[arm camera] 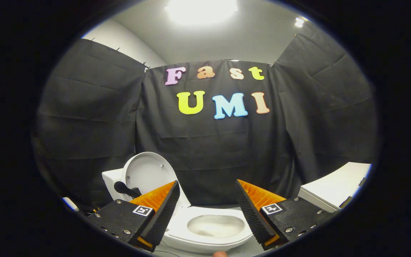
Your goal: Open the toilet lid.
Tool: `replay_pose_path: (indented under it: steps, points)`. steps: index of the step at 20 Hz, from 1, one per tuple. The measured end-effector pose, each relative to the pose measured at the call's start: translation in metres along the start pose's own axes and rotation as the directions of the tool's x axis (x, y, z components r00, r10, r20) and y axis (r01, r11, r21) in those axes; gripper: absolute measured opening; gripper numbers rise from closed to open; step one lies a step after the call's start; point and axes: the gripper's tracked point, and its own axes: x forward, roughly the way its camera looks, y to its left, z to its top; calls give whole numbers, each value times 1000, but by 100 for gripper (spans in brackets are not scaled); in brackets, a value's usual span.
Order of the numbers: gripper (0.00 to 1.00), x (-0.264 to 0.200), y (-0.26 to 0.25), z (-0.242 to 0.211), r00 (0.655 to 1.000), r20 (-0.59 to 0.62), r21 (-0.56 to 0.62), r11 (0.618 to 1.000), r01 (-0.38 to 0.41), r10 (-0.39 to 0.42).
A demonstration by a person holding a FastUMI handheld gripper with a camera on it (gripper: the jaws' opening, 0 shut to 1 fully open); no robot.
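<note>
Fingers (207,210) nearest me, spread wide, pinching nothing, held above front of toilet bowl (212,228). Bowl sits between and just below my fingertips, seat down, basin exposed. Toilet lid (148,173) already upright beyond my left finger, leaning back against tank (111,185), inner face toward me. Dark handle-like part (123,188) shows near lid base; cannot tell what it is. White cabinet top (337,185) beyond right finger. My judgement: lid open, task looks done; my fingers stand apart because nothing needs holding.
</note>
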Motion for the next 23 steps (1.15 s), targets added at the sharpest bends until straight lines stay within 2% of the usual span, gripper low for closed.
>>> replay_pose_path:
  steps: [23]
  points:
    - [95,-4,-7,-4,1000,-2,26,999,19,-19]
